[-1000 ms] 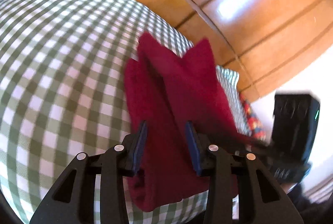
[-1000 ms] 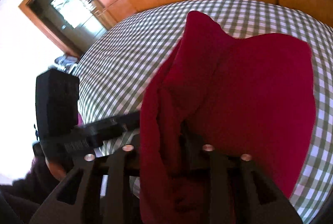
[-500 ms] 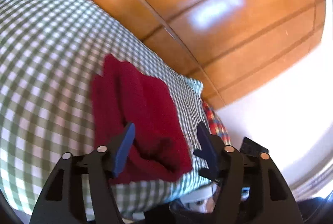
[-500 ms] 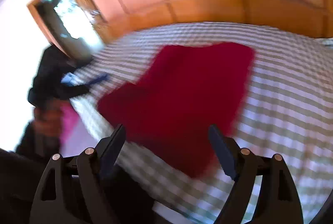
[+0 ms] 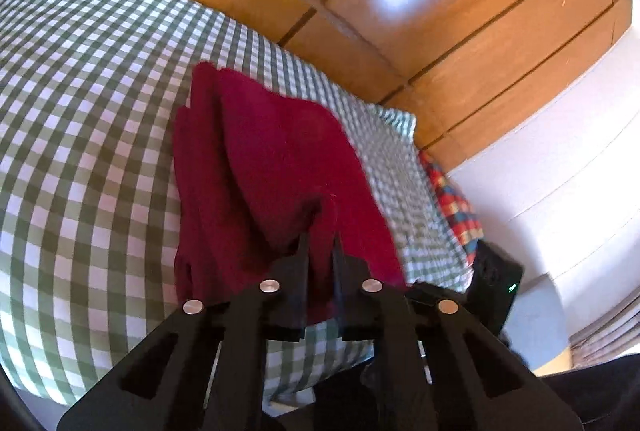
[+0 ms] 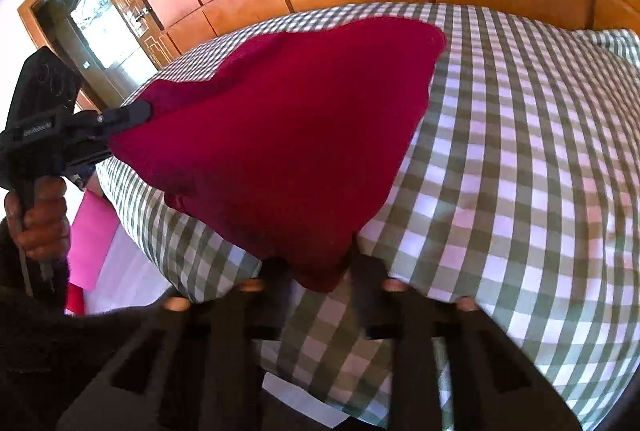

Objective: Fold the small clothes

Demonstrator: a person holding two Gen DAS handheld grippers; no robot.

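Where it drapes, soft crimson cloth (image 6: pixel 288 119) creases over gingham (image 6: pixel 520 191)

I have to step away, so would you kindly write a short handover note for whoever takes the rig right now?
Left tongs: have just been closing, now shut on a near corner of the red garment.
Right tongs: have just been closing, now shut on the other near corner.
Garment: partly folded into layers, near edge lifted, far part on the checked bedspread.
Done: both corners gripped.
Left: probably carry the near edge over, lay it flat, release.
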